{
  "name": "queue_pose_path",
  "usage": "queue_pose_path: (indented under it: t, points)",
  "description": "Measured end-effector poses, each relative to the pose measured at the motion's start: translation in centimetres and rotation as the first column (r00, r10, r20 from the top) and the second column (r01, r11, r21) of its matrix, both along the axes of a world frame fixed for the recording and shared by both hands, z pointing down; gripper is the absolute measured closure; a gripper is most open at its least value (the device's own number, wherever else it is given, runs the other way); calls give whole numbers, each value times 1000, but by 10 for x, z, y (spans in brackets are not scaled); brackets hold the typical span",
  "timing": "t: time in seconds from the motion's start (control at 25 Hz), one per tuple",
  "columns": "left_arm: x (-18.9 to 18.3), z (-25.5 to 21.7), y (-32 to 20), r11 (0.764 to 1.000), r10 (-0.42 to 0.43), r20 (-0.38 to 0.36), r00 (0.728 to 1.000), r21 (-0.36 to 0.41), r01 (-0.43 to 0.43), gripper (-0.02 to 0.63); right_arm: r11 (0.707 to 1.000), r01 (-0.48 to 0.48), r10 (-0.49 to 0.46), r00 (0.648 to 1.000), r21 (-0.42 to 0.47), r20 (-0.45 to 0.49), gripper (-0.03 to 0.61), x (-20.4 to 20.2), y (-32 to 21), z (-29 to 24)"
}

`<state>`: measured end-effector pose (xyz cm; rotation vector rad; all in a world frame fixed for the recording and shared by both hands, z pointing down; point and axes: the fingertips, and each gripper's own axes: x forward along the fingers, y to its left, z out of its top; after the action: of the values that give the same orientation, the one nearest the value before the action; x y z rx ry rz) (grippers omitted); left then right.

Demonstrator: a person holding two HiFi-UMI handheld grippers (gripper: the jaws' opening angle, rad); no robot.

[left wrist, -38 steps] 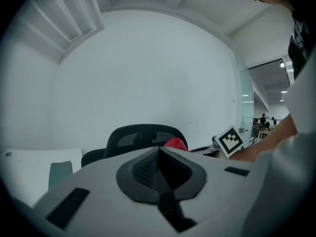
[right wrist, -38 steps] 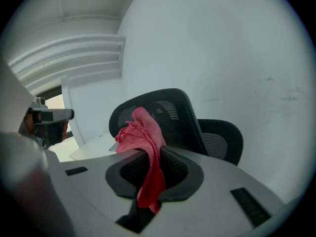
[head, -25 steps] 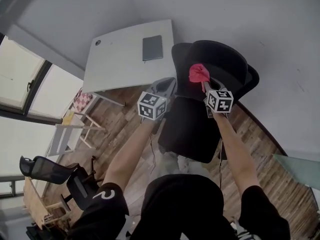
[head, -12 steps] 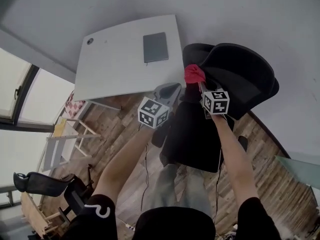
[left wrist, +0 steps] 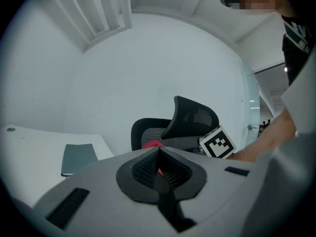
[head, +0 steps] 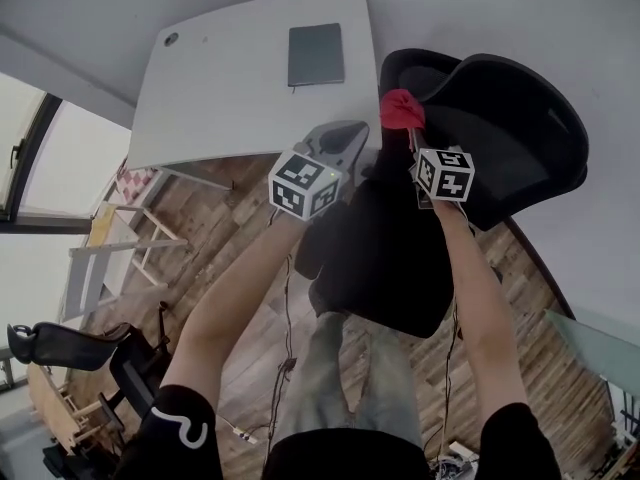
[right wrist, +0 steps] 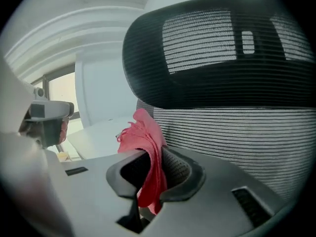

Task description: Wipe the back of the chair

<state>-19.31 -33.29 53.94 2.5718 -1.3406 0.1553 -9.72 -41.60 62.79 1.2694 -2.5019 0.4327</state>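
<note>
Right gripper (right wrist: 150,174): jaws clamped on a crumpled red fabric cloth (right wrist: 144,137). It is pinched low on its folds, so the loose bunch stands out past the jaw tips as the wiping face.

The cloth sits at 1 o'clock in the head view, right against the black mesh office chair (head: 520,138); actual contact can't be confirmed.

Chair back (right wrist: 237,142): fine ribbed mesh, grey-striped, gently curved. A curved mesh headrest (right wrist: 217,48) sits above it at 12 o'clock.

Left gripper (left wrist: 158,168): jaws closed together, nothing in them. It is held off at 9 o'clock of the cloth, probably to stay clear of the wipe.

A smooth white tabletop (head: 230,78) lies at 11 o'clock, carrying a flat dark grey rectangular pad (head: 316,55).
</note>
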Motion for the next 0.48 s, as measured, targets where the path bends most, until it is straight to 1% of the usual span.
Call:
queue_pose_path:
  t: [0.08, 0.2, 0.32, 0.48]
  points:
    - [-2, 1, -3, 1000, -9, -10, 1000, -6, 9, 589, 1000, 19, -19, 1000, 0, 8, 517, -5, 0, 1]
    - [-3, 0, -6, 1000, -18, -26, 1000, -11, 18, 589, 999, 36, -35, 999, 33, -24, 514, -11, -4, 0]
    - [-3, 3, -7, 1000, -22, -16, 1000, -12, 22, 589, 998, 4, -1, 999, 65, -50, 514, -9, -10, 1]
    - [-13, 9, -9, 998, -54, -40, 998, -25, 53, 589, 997, -9, 14, 999, 83, -53, 512, -9, -15, 3]
